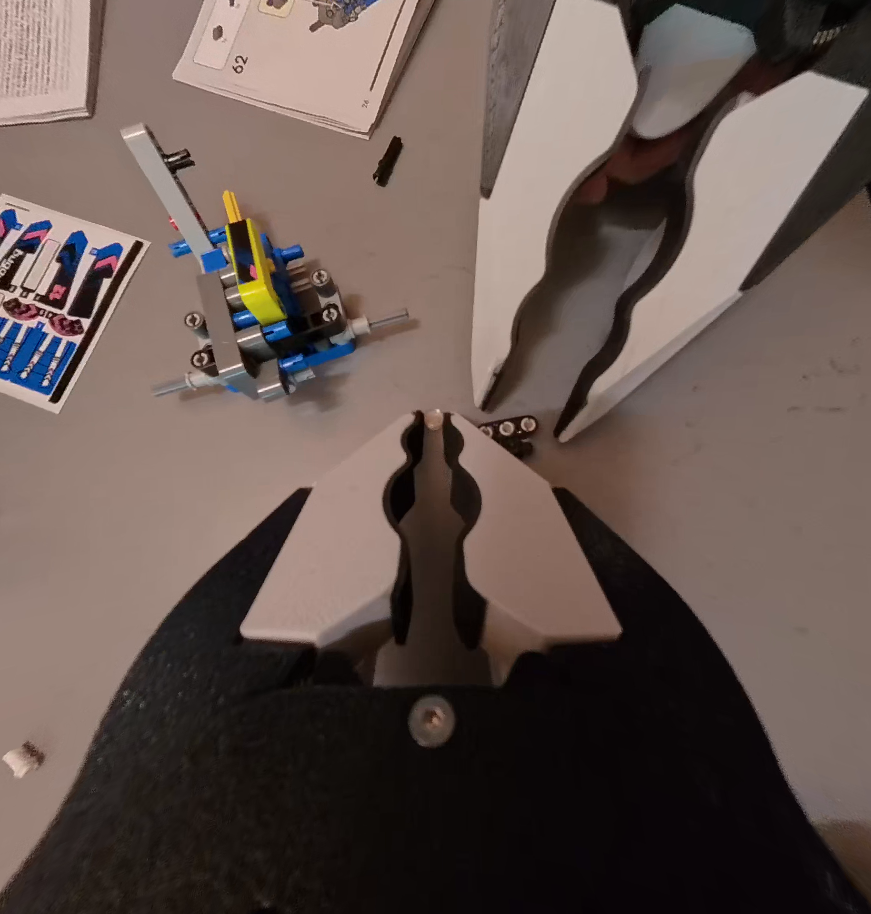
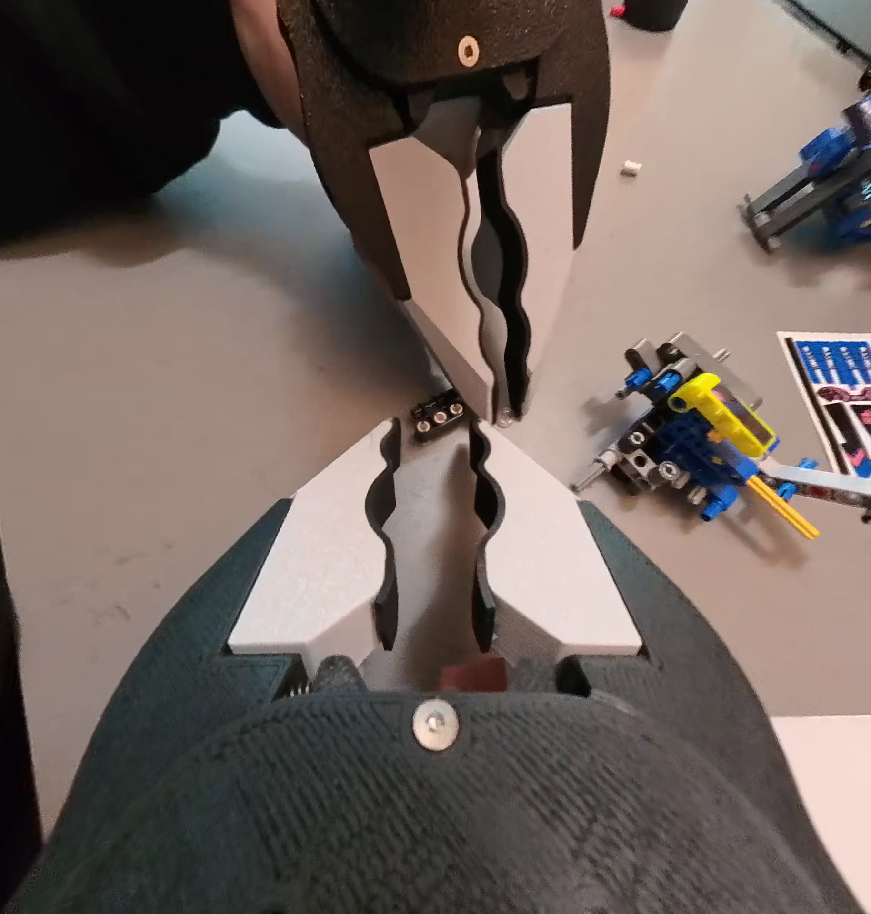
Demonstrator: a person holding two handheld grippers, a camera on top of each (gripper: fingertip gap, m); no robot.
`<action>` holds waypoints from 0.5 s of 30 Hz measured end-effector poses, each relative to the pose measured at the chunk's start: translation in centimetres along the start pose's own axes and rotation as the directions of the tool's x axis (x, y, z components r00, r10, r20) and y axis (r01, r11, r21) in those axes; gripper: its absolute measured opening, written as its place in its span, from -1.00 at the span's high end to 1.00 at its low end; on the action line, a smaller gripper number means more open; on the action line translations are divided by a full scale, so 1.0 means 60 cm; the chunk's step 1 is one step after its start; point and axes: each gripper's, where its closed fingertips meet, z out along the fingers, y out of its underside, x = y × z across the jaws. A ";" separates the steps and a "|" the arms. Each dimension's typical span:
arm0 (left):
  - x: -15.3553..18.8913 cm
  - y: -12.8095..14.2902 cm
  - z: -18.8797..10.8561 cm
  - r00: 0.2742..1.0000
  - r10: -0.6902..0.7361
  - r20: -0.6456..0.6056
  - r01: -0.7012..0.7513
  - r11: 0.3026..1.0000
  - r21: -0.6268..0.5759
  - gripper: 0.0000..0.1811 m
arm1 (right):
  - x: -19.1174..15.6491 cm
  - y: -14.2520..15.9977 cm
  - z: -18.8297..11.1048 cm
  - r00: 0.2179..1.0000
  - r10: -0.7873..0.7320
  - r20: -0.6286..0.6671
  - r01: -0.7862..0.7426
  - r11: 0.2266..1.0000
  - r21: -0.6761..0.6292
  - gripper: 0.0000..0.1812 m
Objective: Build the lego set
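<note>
- The left hand-held gripper [image 1: 432, 419] has its two fingers pressed almost together and pinches a tiny pale grey round plastic peg [image 1: 434, 420] right at the tips.
- The right hand-held gripper [image 2: 436, 425] has its fingers spread apart, with nothing held. The short black plastic beam with three holes [image 2: 437, 421] lies on the grey worktop [image 2: 176, 395] just between its tips.
- I think the job now is to pick up the beam and push the peg into one of its holes.
- To do it well, the right fingers should close slowly on the long sides of the beam, so the holes stay free.
- Line the peg up straight with a hole before pushing. A tilted peg could slip out and roll away.
- Both grippers point down at the worktop and face each other, tips nearly touching.
- The half-built blue, yellow and grey brick car [image 1: 255, 306] stands a little way off on the worktop, near the colourful sticker sheet [image 1: 42, 297].
- The open paper instruction booklet [image 1: 299, 54] lies farther back, with a loose black pin [image 1: 388, 160] beside it.
</note>
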 end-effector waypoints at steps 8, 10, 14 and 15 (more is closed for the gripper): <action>-0.010 -0.001 -0.035 0.991 -0.023 0.135 0.014 0.998 0.066 0.96 | -0.026 0.014 -0.004 0.978 -0.152 0.144 0.157 0.987 -0.025 0.70; 0.002 -0.009 -0.056 0.988 -0.055 0.145 0.036 0.991 0.130 0.96 | -0.005 0.004 -0.011 0.948 -0.300 0.105 0.299 0.954 0.023 0.68; 0.041 -0.004 -0.068 0.988 -0.087 0.130 0.066 0.985 0.162 0.95 | 0.007 -0.029 -0.020 0.846 -0.512 0.146 0.487 0.855 0.176 0.67; 0.050 -0.002 -0.066 0.988 -0.091 0.124 0.071 0.985 0.159 0.95 | 0.000 -0.036 -0.021 0.798 -0.578 0.168 0.539 0.810 0.230 0.66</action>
